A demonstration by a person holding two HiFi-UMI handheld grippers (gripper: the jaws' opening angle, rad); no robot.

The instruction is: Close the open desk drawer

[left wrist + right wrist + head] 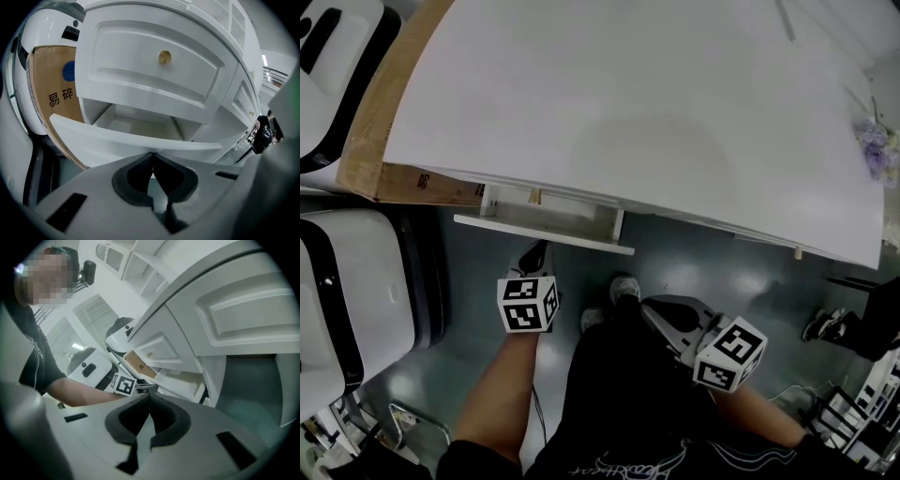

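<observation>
From my head camera, looking down, the white counter [628,122] fills the upper part of the view. The open drawer [546,223] sticks out from under its front edge on the left side, with its front panel well clear of the counter. My left hand-held gripper [536,251] sits just below that front panel with its tips pointing at it. My right hand-held gripper [666,317] is lower and further right, above the dark floor and apart from the drawer. A cardboard box [398,180] leans against the counter's left end, and my shoes [624,287] show between the two hand-held grippers. In the left gripper view, the jaws are pressed together at their tips with nothing between them. The drawer's front edge [131,137] runs straight across just beyond them. I can't tell from here whether the tips touch it. Behind the edge is the empty inside of the drawer, and above it is a shut drawer with a round brass knob [164,57]. In the right gripper view, the jaws are also closed tip to tip and hold nothing. Beyond them I can see the open drawer from the side, with the left hand-held gripper's marker cube [124,384] in front of it.
</observation>
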